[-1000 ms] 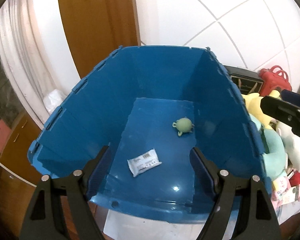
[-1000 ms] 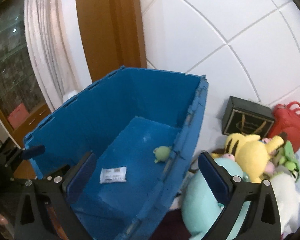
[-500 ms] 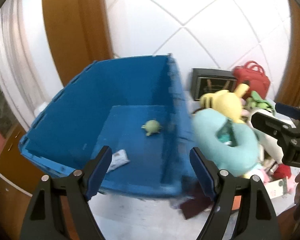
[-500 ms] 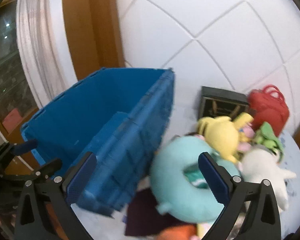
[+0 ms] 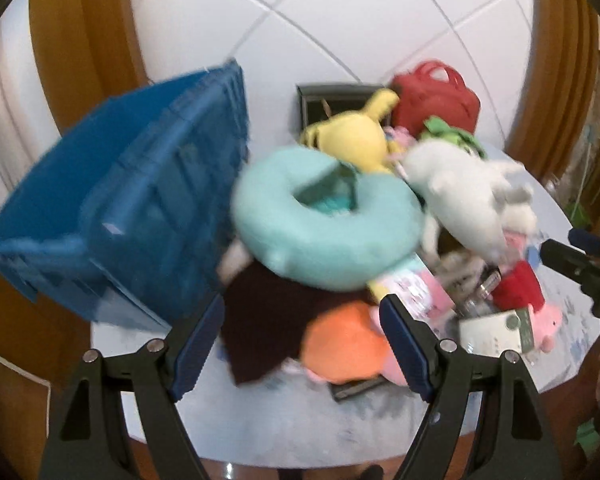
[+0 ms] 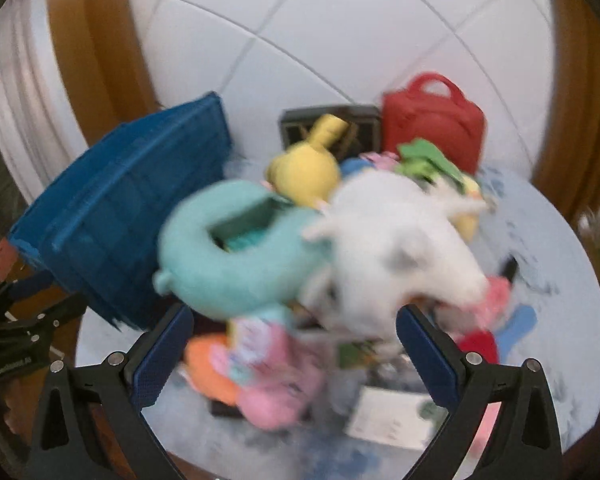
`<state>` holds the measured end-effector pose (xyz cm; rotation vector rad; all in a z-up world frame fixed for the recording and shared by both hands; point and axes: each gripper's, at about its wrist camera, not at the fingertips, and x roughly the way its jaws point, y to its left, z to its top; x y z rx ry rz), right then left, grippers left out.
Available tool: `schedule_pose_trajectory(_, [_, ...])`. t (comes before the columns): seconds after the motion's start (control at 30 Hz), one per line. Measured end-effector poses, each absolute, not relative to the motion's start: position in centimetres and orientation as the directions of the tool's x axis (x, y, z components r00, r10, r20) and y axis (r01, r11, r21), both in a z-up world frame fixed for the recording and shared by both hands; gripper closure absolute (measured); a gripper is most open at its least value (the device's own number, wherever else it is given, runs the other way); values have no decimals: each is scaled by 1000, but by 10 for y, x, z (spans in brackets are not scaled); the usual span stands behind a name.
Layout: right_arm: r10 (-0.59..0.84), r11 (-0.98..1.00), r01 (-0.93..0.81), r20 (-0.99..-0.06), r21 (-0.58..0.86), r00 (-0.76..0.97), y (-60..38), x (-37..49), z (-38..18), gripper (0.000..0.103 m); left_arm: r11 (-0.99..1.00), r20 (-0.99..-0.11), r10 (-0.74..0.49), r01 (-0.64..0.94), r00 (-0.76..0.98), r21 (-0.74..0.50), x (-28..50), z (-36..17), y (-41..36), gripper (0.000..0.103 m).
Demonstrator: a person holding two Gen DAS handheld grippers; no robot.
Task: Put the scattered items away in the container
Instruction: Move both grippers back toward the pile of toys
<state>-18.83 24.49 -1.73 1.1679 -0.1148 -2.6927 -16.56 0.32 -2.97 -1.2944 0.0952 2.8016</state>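
Here, through my two wrist cameras, I count one blue container [image 5: 116,216] on the left part of the counter [image 5: 340,420] and one heap of scattered items just beside it on the right. The heap holds one teal ring cushion [image 5: 324,224], one yellow plush [image 5: 352,140], one white plush [image 5: 460,196], one green plush [image 5: 450,132], one orange plush [image 5: 344,344], one dark maroon cloth [image 5: 264,320] and one red plush [image 5: 518,290]. Behind the heap, against the tiled wall, stand one red bag [image 5: 436,96] and one dark box [image 5: 332,100].

My left gripper [image 5: 302,346] hangs above the near edge of the heap; its jaws stand spread wide, holding and touching nothing. My right gripper [image 6: 292,356] likewise has its jaws spread wide and empty, framing the pink and orange items below the white plush.

A white card [image 6: 392,416] with a green mark lies at the near right of the heap; motion blur leaves its print unreadable. The body of the other gripper, at the left edge of the right view, carries small white lettering that I cannot read.
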Motion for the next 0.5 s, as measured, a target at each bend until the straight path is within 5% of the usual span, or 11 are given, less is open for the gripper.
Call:
schedule_pose_trajectory(0.4, [-192, -981, 112, -770, 157, -608, 313, -166, -74, 1, -999, -845, 13, -50, -534, 16, -181, -90, 58, 23])
schedule_pose_trajectory(0.5, [-180, -983, 90, -789, 157, -587, 320, -170, -88, 10, -999, -855, 21, -41, -519, 0, -192, -102, 65, 23])
